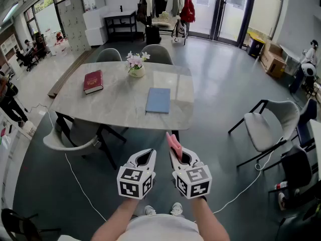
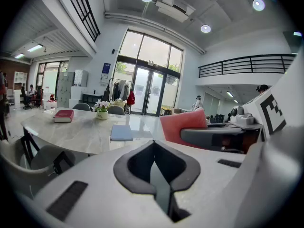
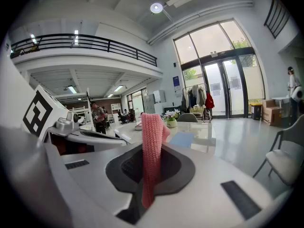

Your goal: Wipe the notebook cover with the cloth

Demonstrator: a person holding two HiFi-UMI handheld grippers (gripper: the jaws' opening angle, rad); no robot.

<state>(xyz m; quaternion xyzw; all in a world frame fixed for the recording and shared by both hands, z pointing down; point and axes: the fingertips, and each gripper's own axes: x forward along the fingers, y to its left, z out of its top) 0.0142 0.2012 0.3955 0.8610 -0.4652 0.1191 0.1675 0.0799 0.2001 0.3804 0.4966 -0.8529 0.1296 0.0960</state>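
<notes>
Grippers short of the table (image 1: 120, 118): right gripper (image 1: 174, 156) clamps pink cloth (image 1: 173, 143), left gripper (image 1: 146, 157) is pinched together and empty; blue notebook (image 1: 158, 100) lies on the table.

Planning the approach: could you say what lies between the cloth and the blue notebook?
In the head view, only floor and bare tabletop separate cloth and notebook.

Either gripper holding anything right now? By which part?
Right gripper pinches the pink cloth by its lower part; the rest stands up past the jaws. Left gripper shut, empty.

Glossy grey floor (image 1: 220, 79), pale marble table (image 1: 120, 104), grey chairs (image 1: 263, 127), tall glass doors (image 1: 223, 6), black mezzanine railing (image 2: 247, 63)
</notes>
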